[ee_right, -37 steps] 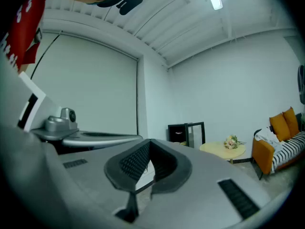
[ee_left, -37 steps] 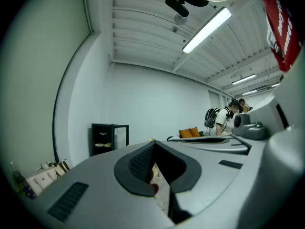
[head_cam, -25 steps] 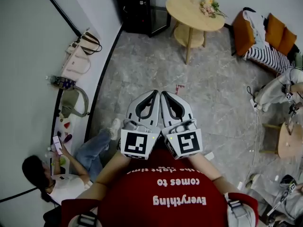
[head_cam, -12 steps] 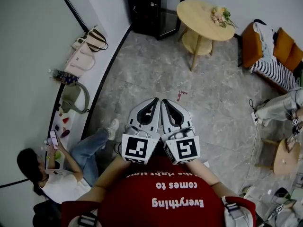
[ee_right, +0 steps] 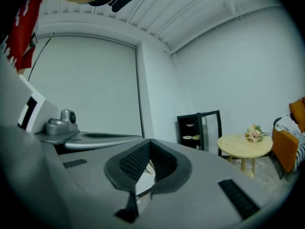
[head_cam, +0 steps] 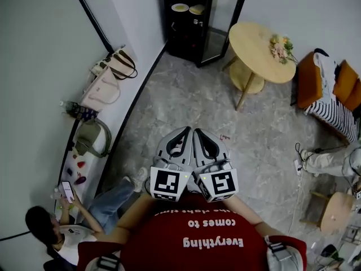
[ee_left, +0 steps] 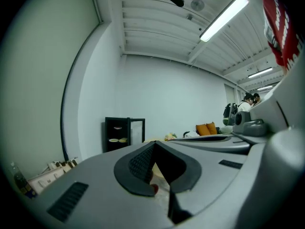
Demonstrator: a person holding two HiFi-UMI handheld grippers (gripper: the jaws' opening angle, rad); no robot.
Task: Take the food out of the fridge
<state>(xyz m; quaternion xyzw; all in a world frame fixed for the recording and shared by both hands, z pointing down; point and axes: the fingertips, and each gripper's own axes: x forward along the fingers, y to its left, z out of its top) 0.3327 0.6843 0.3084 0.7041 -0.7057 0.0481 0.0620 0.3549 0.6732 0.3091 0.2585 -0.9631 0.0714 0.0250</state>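
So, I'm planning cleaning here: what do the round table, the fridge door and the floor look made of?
Round table: pale wood, matte, judging by its even tan top.
Fridge door: likely glass in a black frame; its pane looks pale and reflective.
Floor: grey mottled stone or tile, perhaps vinyl imitation.

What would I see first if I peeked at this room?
The left gripper and right gripper sit side by side, fingers shut, before a red shirt. Across the room a black fridge stands open with plates of food inside, beside a round wooden table with flowers.
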